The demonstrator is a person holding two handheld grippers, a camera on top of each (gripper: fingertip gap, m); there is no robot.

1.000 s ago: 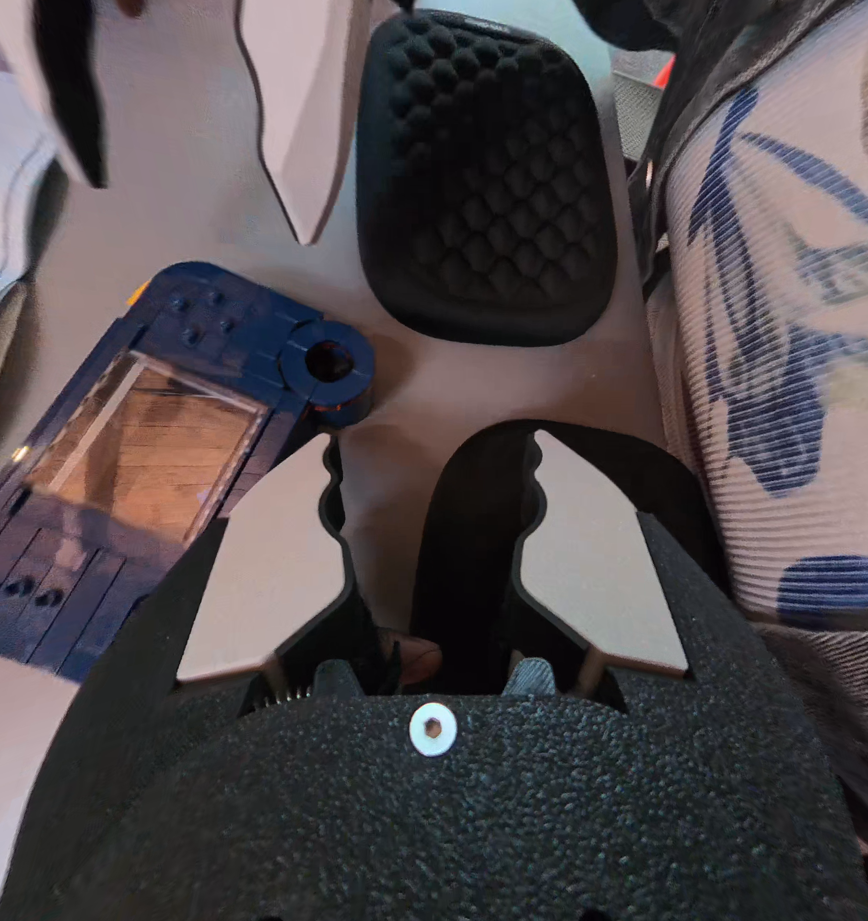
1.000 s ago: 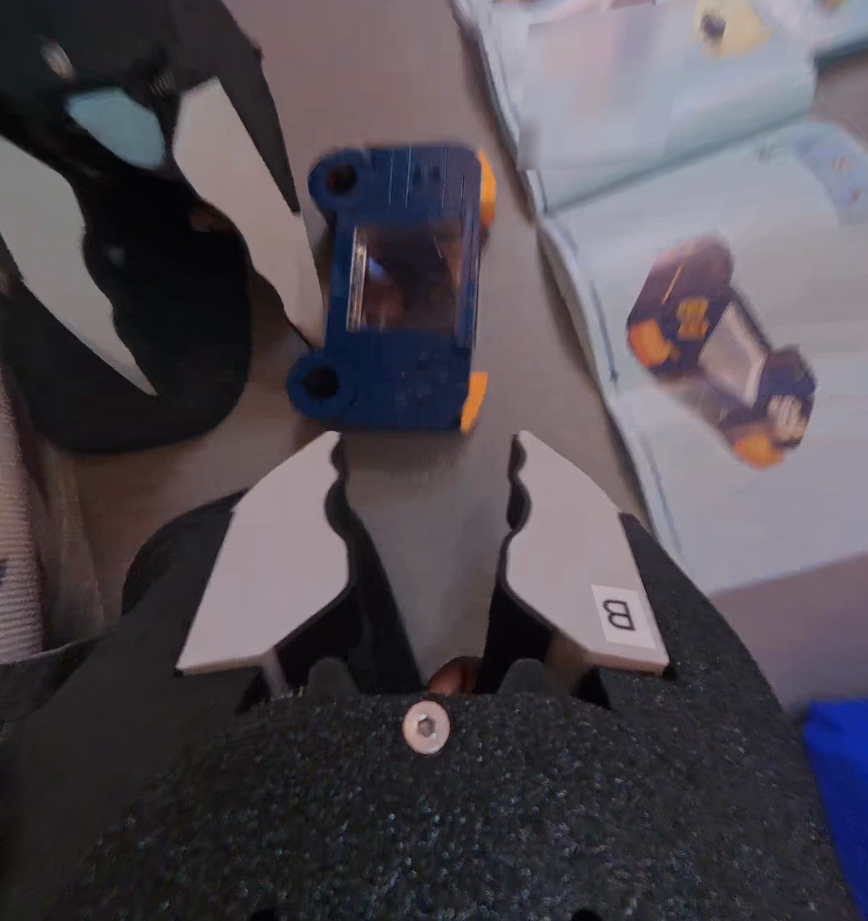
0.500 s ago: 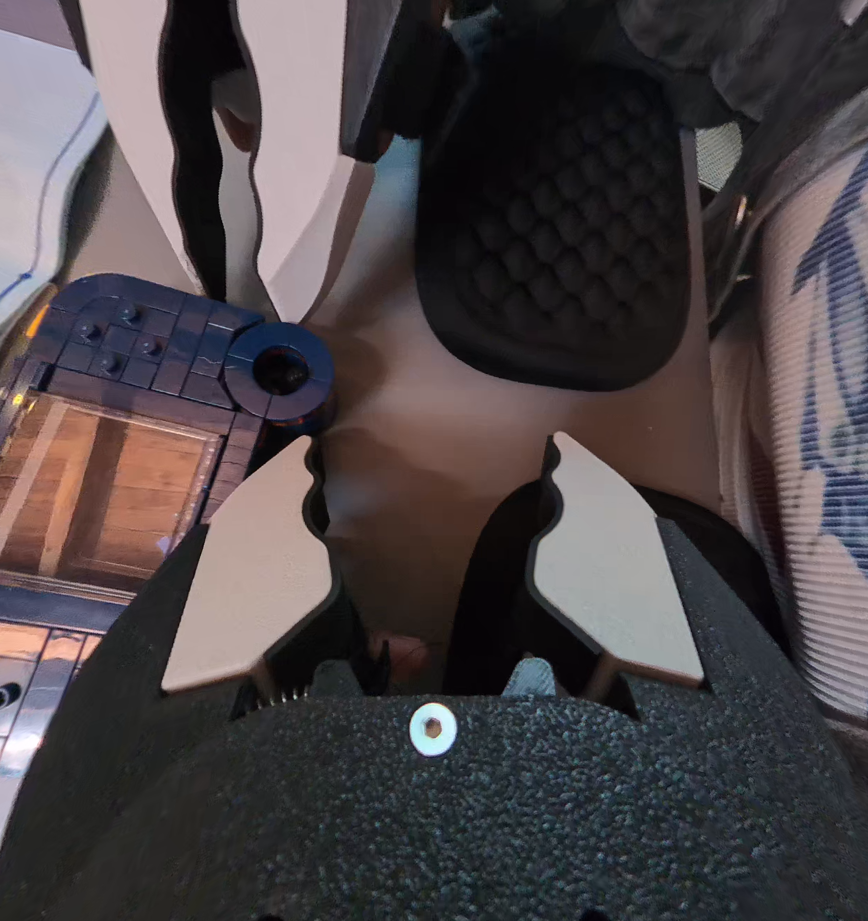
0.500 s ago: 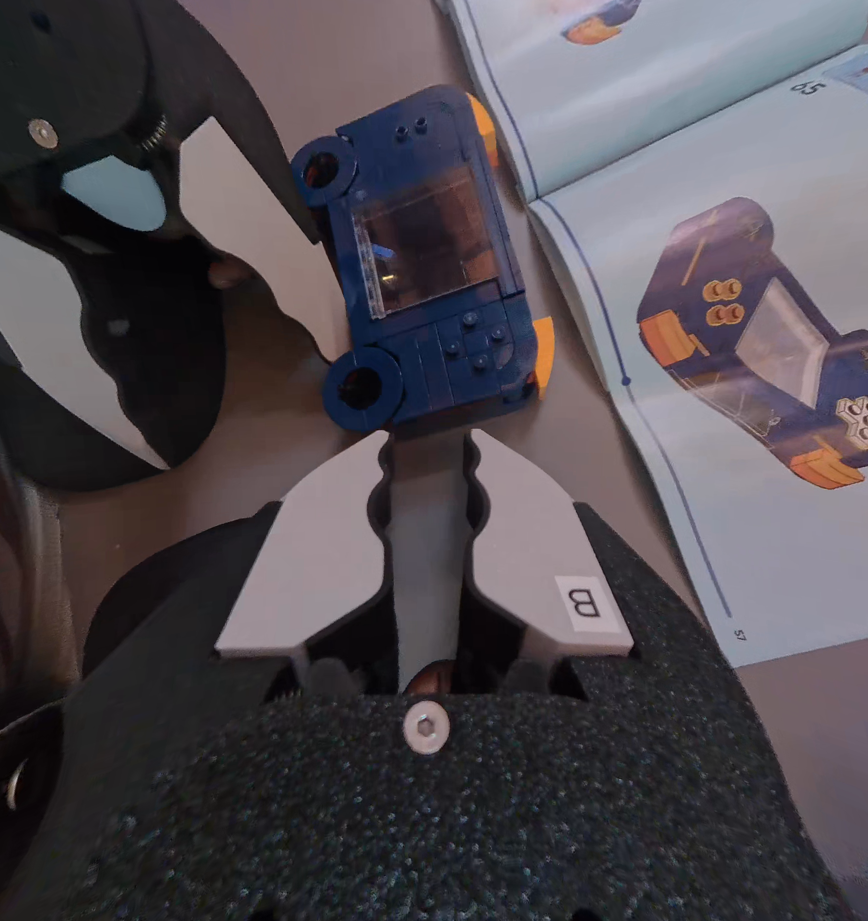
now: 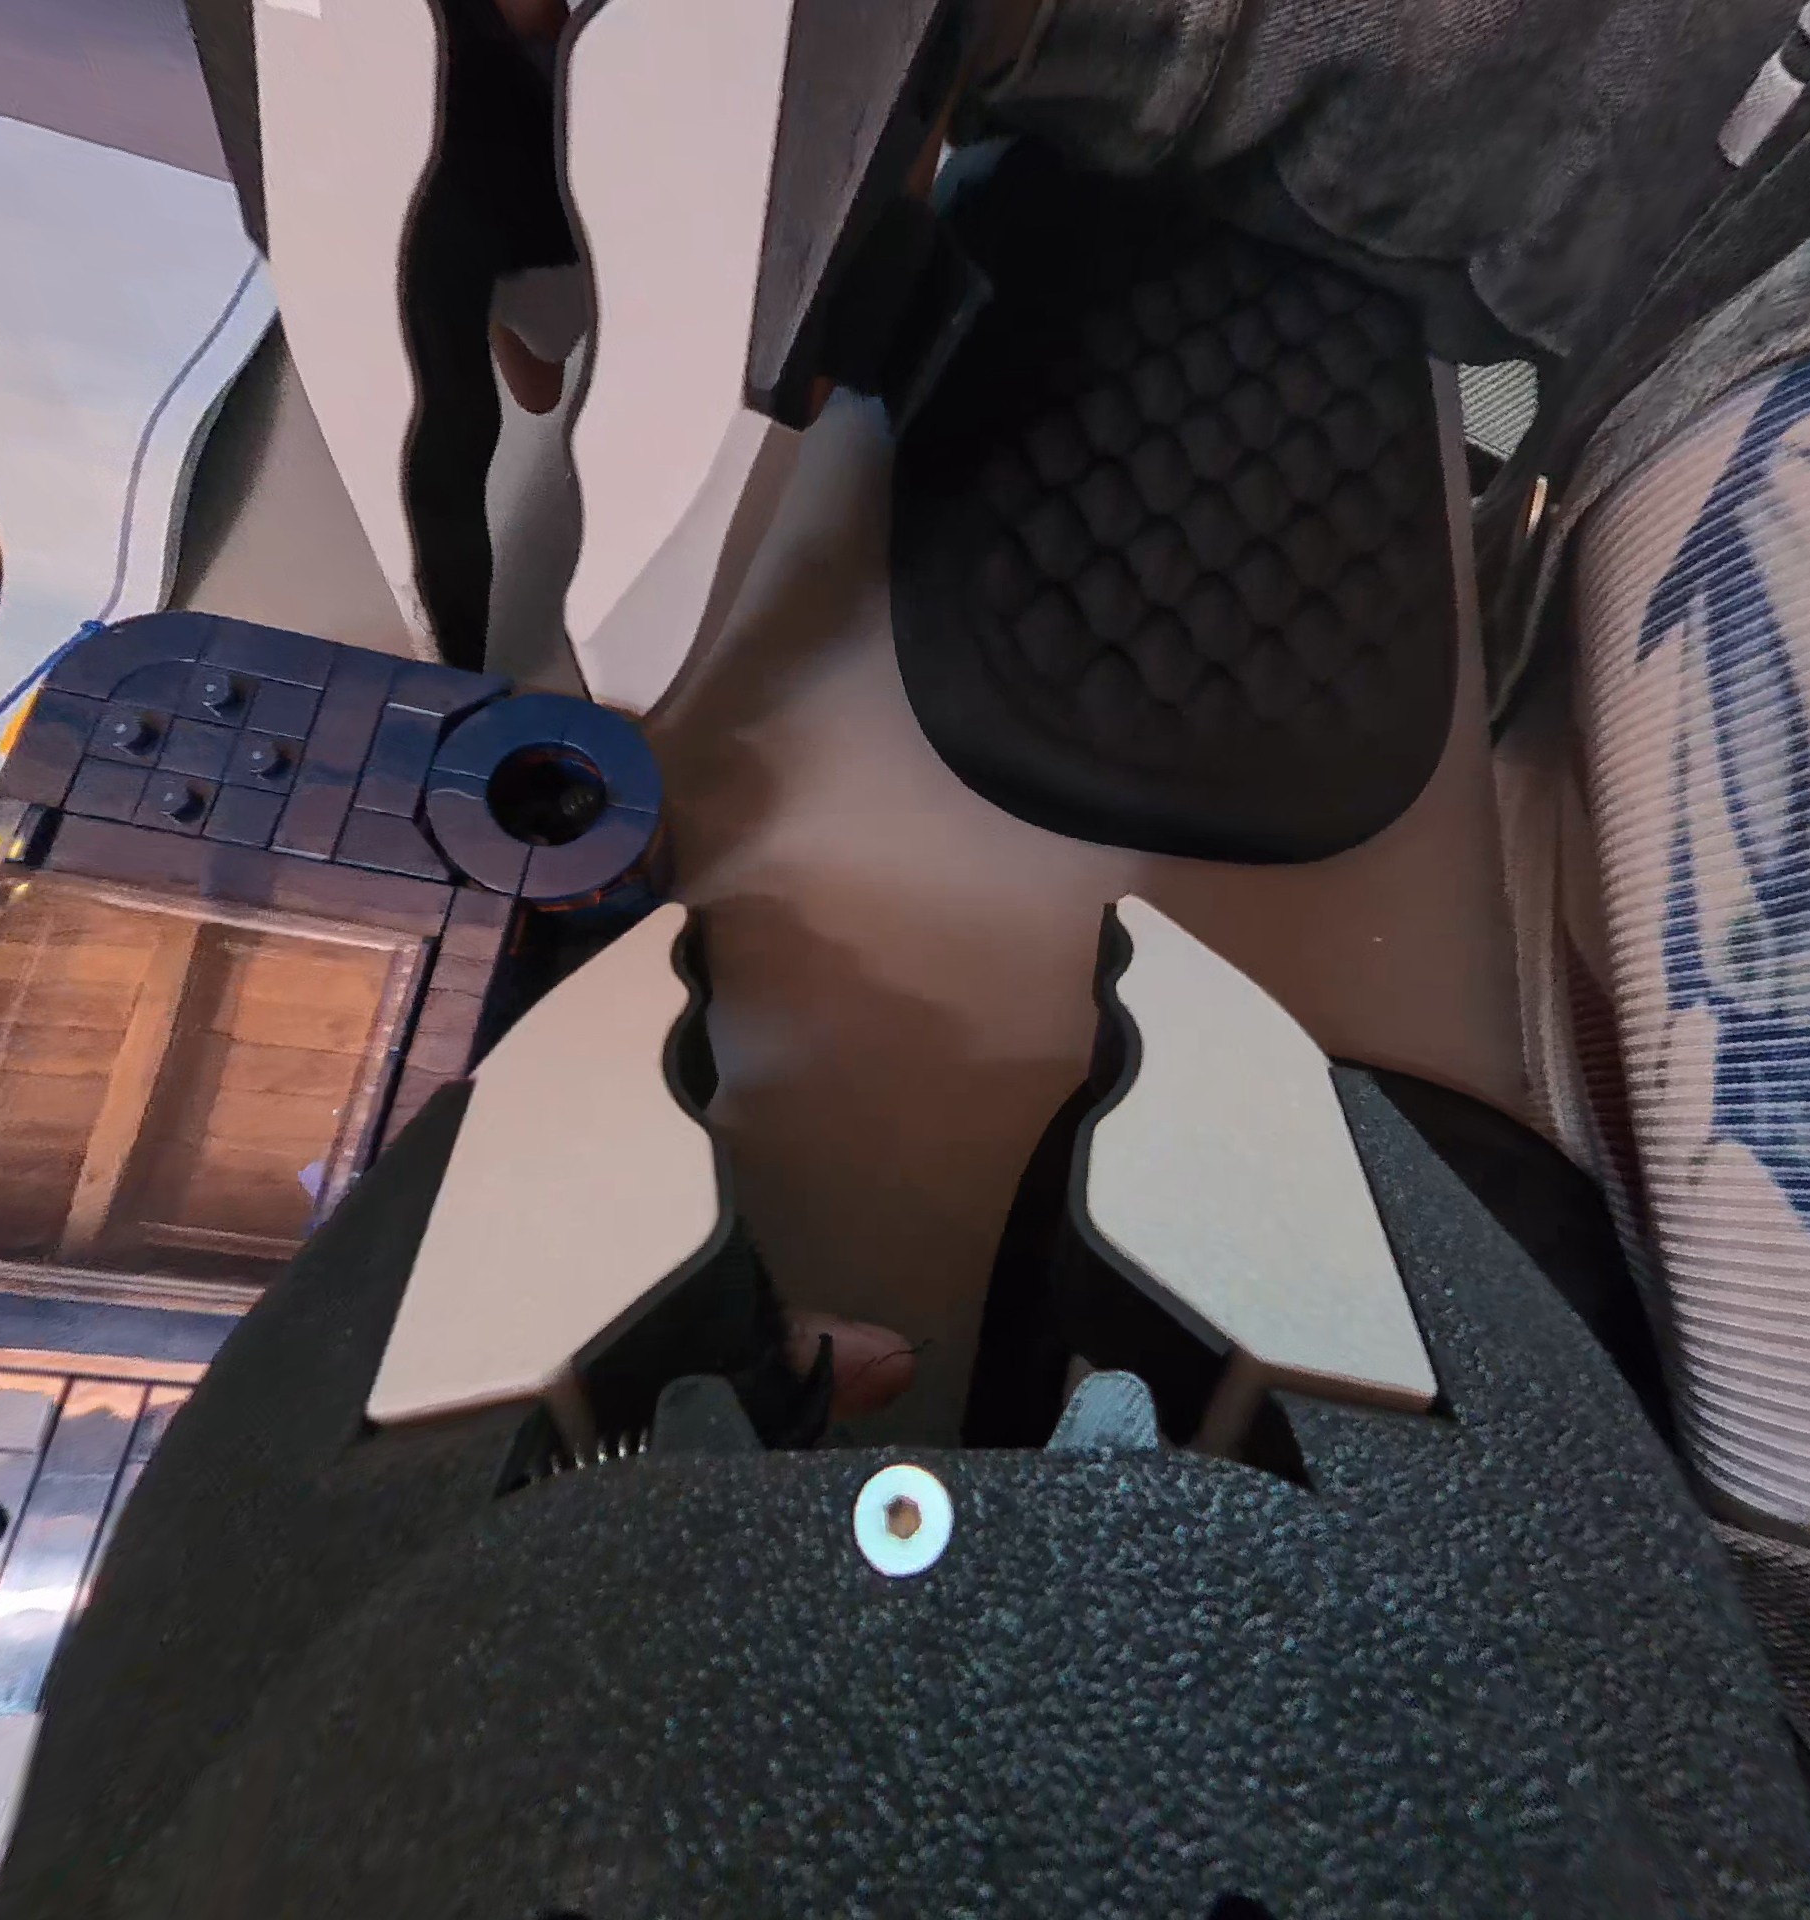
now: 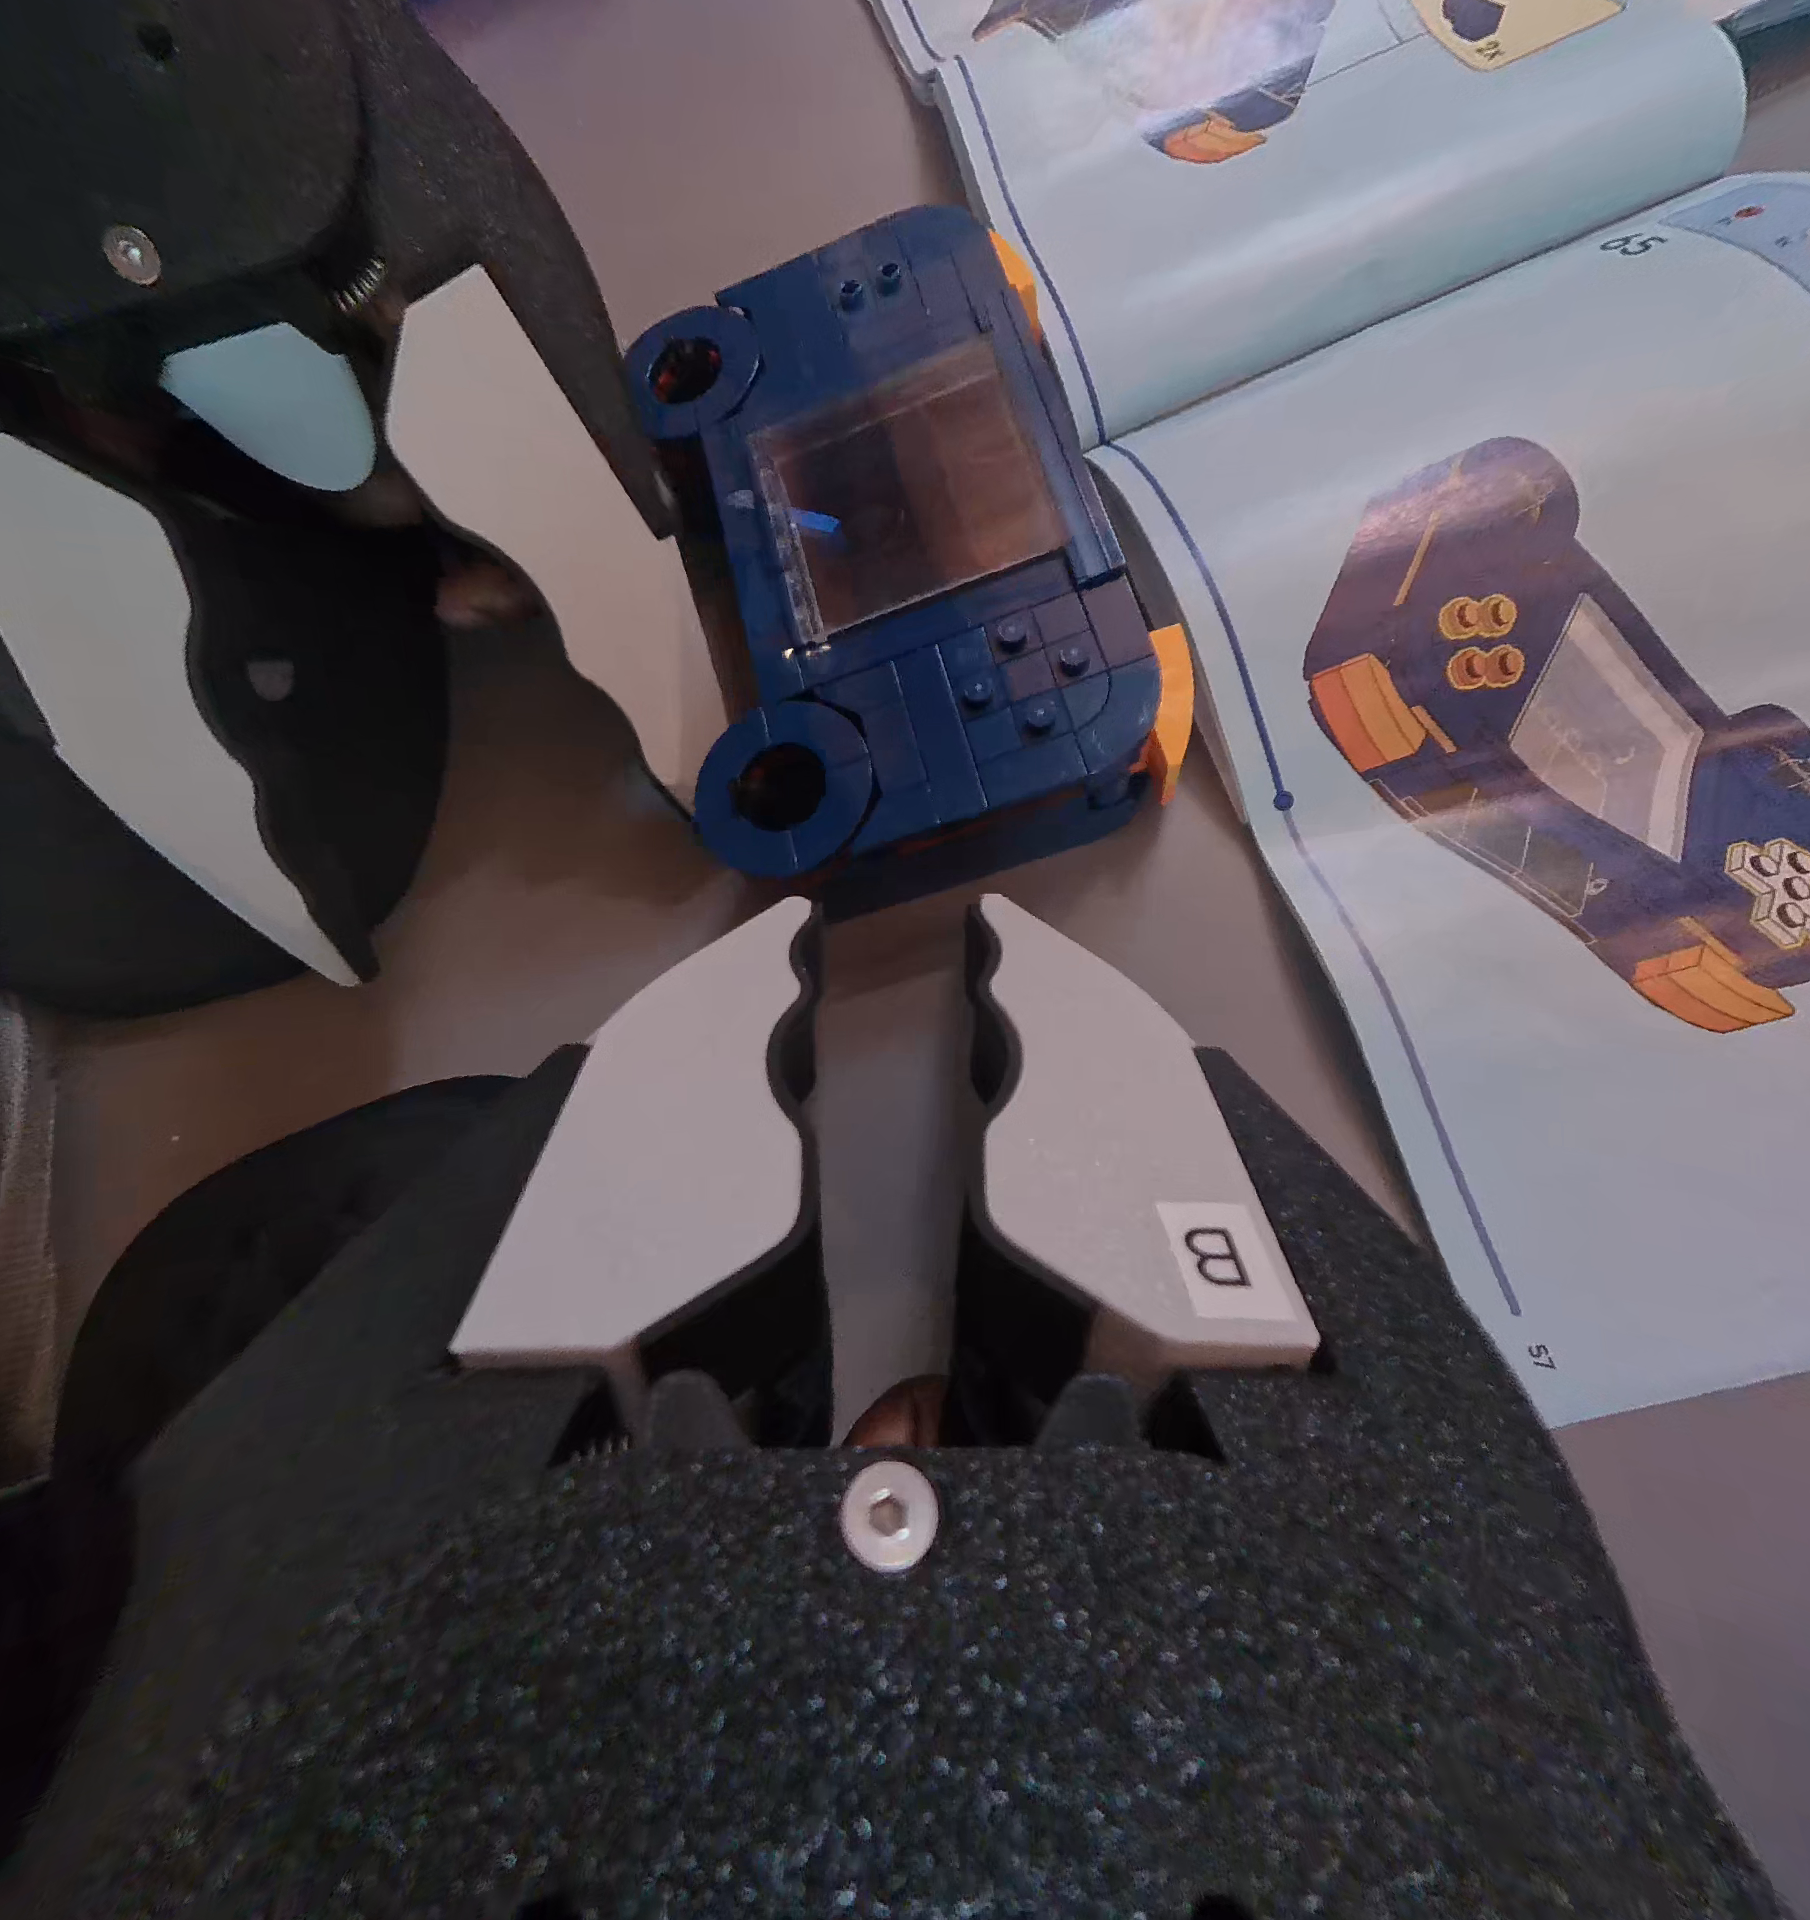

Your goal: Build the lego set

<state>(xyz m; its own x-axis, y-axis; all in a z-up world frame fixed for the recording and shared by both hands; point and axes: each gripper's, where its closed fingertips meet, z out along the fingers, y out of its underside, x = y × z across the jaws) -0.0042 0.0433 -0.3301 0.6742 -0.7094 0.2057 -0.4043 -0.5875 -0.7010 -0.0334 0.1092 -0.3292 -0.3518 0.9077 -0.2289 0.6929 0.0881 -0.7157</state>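
Note:
A dark blue lego model point(image 6: 911, 582) with a clear window, orange side pieces and two round rings lies flat on the grey table; it also shows in the left wrist view point(image 5: 205, 935). My right gripper point(image 6: 890, 914) is empty, its jaws narrowed to a small gap, its tips just at the model's near end beside one ring point(image 6: 781, 784). It shows from above in the left wrist view point(image 5: 527, 675). My left gripper point(image 5: 896, 925) is open and empty, its left finger beside the ring point(image 5: 542, 795). In the right wrist view one left-gripper finger point(image 6: 527, 468) lies along the model's left side.
An open instruction booklet point(image 6: 1503, 727) lies right of the model, touching it. A black quilted pad point(image 5: 1171, 571) lies on the table beyond my left gripper. A person's patterned garment point(image 5: 1711, 831) fills the right edge of the left wrist view.
My right gripper has narrowed its jaws and moved up to the model's near end. My left gripper has come closer to the model's side. The model has turned slightly.

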